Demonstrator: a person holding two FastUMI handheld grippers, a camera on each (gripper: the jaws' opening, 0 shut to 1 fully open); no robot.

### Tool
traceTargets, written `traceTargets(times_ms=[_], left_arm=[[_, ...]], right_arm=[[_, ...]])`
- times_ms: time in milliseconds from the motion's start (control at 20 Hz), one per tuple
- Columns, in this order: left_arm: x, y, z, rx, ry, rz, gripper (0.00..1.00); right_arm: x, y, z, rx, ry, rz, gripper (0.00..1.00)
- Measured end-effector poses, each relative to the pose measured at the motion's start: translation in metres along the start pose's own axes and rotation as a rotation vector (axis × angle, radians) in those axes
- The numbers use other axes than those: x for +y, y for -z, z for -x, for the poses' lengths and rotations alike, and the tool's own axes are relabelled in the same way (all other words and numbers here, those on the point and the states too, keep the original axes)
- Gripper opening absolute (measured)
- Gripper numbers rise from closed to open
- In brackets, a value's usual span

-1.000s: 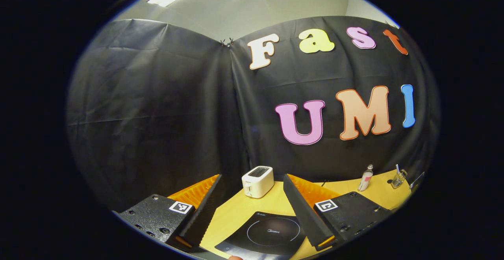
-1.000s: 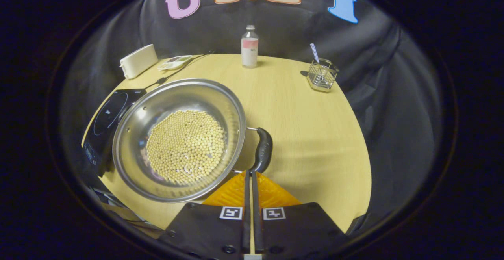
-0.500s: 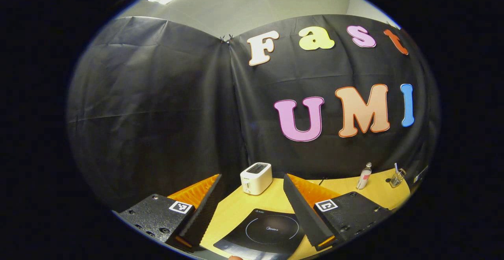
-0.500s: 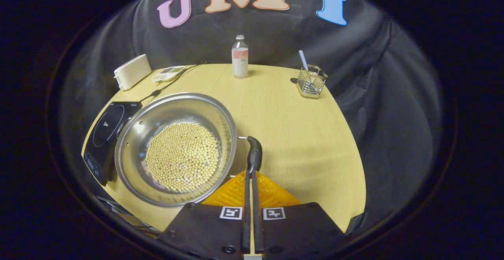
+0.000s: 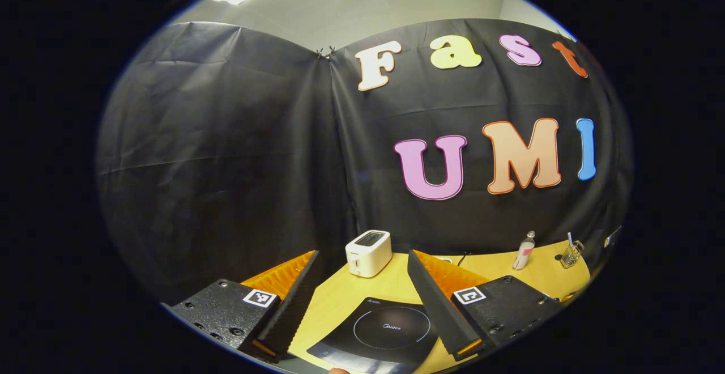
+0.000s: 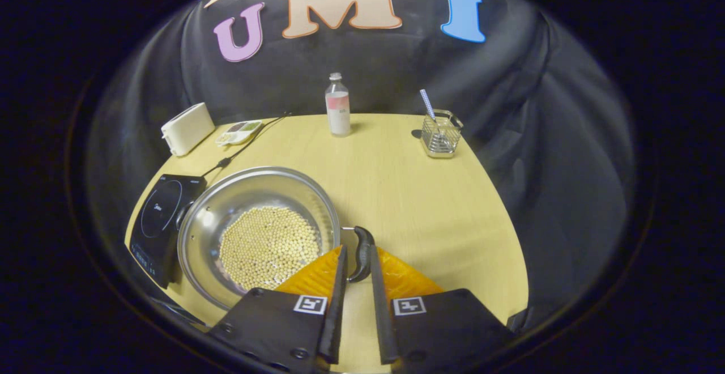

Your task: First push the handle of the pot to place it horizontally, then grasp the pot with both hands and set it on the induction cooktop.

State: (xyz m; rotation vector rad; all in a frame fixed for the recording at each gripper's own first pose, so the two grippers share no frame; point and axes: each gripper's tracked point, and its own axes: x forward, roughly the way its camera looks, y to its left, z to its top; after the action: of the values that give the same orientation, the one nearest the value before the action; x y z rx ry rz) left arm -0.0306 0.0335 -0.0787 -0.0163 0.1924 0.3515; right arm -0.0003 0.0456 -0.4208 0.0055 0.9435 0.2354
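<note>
Right gripper view, near to far: right tongs (image 6: 356, 266) at 6 o'clock, jaws parted a little. The pot handle (image 6: 362, 252) sits in the gap betw. the tips; can't tell if either finger touches it, so no firm hold seen. Handle hangs off the pot's rim at the pot's 3 o'clock side, running roughly along the finger line.

Pot (image 6: 259, 232) at 7–8 o'clock of the view, on the table (image 6: 430, 204), metal, w/ a layer of pale beans (image 6: 266, 246) on its bottom. Just beside it at 9 o'clock lies the cooktop (image 6: 161, 215), flat on the table; pot's far-left rim looks to overlap the cooktop's near corner. A cord (image 6: 243, 147) runs from the cooktop toward 11 o'clock.

Further back: toaster (image 6: 187, 129) at 10 o'clock, a small tray (image 6: 238, 133) next to it, bottle (image 6: 338, 106) upright at 12, wire cup (image 6: 440, 135) w/ a straw at 1 o'clock.

Left gripper view: left tongs (image 5: 362, 300) at 6 o'clock, jaws wide apart, holding nothing, raised above the table (image 5: 340, 300). Betw. the fingers lies the cooktop (image 5: 385, 331); past it the toaster (image 5: 369, 253). Bottle (image 5: 524, 251) and wire cup (image 5: 571, 252) at 4 o'clock, far.
</note>
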Motion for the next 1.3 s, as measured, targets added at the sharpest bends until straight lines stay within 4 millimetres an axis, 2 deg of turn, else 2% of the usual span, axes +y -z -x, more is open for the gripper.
traceTargets(times_ms=[100,250,350,400,450,500,600,650,850,900,1050,1300], left_arm=[[0.004,0.002,0.003,0.004,-0.009,0.003,1.00],[0.008,0.003,0.006,0.011,-0.025,0.008,1.00],[0.012,0.006,0.008,0.017,-0.035,0.012,1.00],[0.013,0.007,0.009,0.021,-0.039,0.015,1.00],[0.014,0.008,0.010,0.025,-0.040,0.018,1.00],[0.014,0.010,0.011,0.028,-0.042,0.018,1.00],[0.014,0.012,0.011,0.033,-0.040,0.010,0.98],[0.011,0.014,0.011,0.035,-0.034,0.002,0.98],[-0.013,0.025,0.005,0.052,0.031,-0.015,0.98],[-0.024,0.033,0.002,0.073,0.056,-0.020,1.00],[-0.051,0.056,-0.008,0.126,0.124,-0.026,0.98],[-0.095,0.110,-0.018,0.251,0.225,-0.036,1.00]], right_arm=[[0.002,0.001,-0.004,0.001,-0.004,0.004,0.31],[0.003,-0.001,-0.003,-0.001,-0.009,0.007,0.65],[0.005,-0.002,-0.004,-0.001,-0.015,0.001,0.65],[0.005,-0.004,-0.003,0.000,-0.017,-0.002,0.67],[0.005,-0.003,-0.007,0.000,-0.019,-0.006,0.80],[0.005,-0.005,-0.007,-0.003,-0.019,-0.007,0.82],[0.003,-0.008,-0.006,-0.011,-0.017,-0.013,0.96],[0.002,-0.009,-0.008,-0.018,-0.015,-0.015,0.99],[-0.001,-0.010,-0.010,-0.021,-0.012,-0.008,0.99],[-0.001,-0.010,-0.011,-0.019,-0.012,-0.004,0.99],[0.000,-0.010,-0.012,-0.017,-0.018,0.001,0.99],[0.001,-0.010,-0.018,-0.006,-0.020,0.008,1.00]])
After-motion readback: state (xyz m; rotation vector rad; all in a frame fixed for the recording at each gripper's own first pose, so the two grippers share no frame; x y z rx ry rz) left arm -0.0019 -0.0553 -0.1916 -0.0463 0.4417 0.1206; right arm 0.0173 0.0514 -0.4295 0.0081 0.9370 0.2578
